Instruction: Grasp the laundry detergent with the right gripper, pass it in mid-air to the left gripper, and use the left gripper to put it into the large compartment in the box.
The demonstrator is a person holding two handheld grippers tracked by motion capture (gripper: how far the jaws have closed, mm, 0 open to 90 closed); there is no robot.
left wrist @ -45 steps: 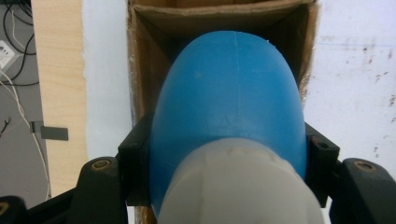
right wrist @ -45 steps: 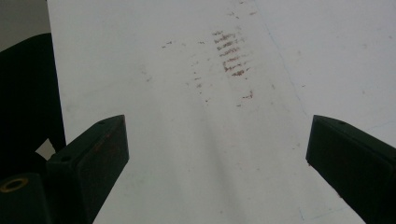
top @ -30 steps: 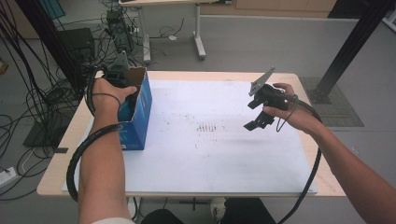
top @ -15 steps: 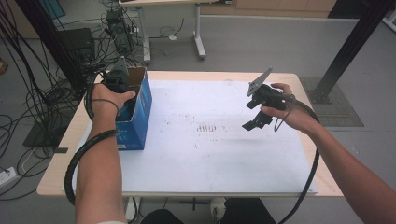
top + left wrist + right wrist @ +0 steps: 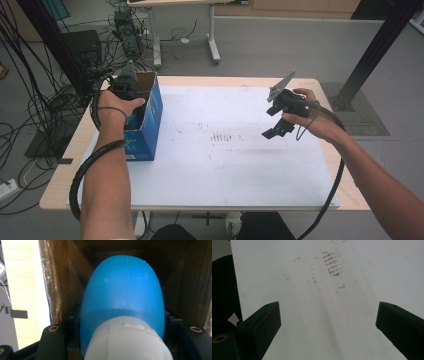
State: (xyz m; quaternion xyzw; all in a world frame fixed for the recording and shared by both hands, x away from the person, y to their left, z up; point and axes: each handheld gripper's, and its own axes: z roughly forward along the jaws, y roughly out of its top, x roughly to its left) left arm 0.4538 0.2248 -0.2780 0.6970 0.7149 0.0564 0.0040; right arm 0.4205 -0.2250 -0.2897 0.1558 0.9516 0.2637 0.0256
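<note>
Left tongs (image 5: pixel 125 87) hidden inside box (image 5: pixel 147 117)

Cardboard box (image 5: pixel 146 116), smooth blue plastic object (image 5: pixel 125 295), matt white mat (image 5: pixel 240 165)

Even daylight, soft shadows, slight blur

No text, label, brand or number can be read in these pictures. The blue box (image 5: pixel 145 120), at about 9 o'clock on the table, shows plain blue sides with no print that I can make out. The brown marks (image 5: pixel 331 263) on the white sheet (image 5: pixel 240 165) look like smudges, perhaps stamped lines, not letters.
</note>
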